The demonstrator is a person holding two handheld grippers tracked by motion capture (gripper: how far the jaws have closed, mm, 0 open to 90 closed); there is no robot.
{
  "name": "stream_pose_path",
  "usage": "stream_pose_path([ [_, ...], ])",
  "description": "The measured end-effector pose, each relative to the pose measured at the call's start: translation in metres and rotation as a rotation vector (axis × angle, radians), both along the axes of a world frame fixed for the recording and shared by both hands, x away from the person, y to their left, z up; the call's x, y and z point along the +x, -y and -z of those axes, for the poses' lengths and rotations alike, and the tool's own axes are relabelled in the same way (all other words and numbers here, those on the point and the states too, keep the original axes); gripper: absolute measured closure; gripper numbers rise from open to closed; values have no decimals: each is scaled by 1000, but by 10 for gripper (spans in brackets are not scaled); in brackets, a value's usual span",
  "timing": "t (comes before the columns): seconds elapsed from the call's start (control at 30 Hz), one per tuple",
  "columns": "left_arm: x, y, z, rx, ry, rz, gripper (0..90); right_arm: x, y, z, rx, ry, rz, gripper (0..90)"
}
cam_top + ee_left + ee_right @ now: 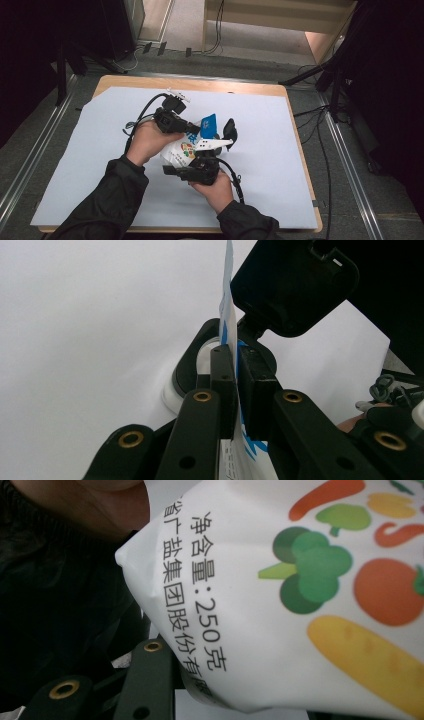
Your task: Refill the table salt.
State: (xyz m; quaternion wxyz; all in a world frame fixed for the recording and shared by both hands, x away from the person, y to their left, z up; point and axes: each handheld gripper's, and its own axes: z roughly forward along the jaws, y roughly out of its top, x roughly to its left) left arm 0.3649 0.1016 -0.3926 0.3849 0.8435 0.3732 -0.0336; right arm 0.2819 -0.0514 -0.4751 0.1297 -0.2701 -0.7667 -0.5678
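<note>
With the left gripper (235, 385) pinching the thin blue top edge of the white plastic pouch printed with vegetables (186, 148) and the right gripper (220, 145) clamping its fuller body just below, the person is best pulling steadily apart without twisting.

White pouch (280, 605), black print "净含量:250克", below perhaps "盐集团股份有"

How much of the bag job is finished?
Done: the white bag with vegetable pictures is up off the table mat, between both grippers. In hand: the left gripper is clamped on the bag's thin blue-printed top edge, and the right gripper holds the bag's body. Left: the bag looks unopened; what comes next I can't tell.
</note>
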Motion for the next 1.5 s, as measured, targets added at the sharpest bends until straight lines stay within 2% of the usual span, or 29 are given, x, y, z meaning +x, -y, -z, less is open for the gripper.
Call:
stream_pose_path([
  [0.87, 0, 0, -1, -10, 1, -2, 869, -1, 0, -2, 9, -14, -4, 635],
  [1.03, 0, -1, -2, -1, 0, 6, 862, 0, 1, -2, 12, -14, -3, 635],
  [1.5, 0, 0, -3, -8, 8, 5, 900, 2, 2, -2, 14, -14, -8, 633],
])
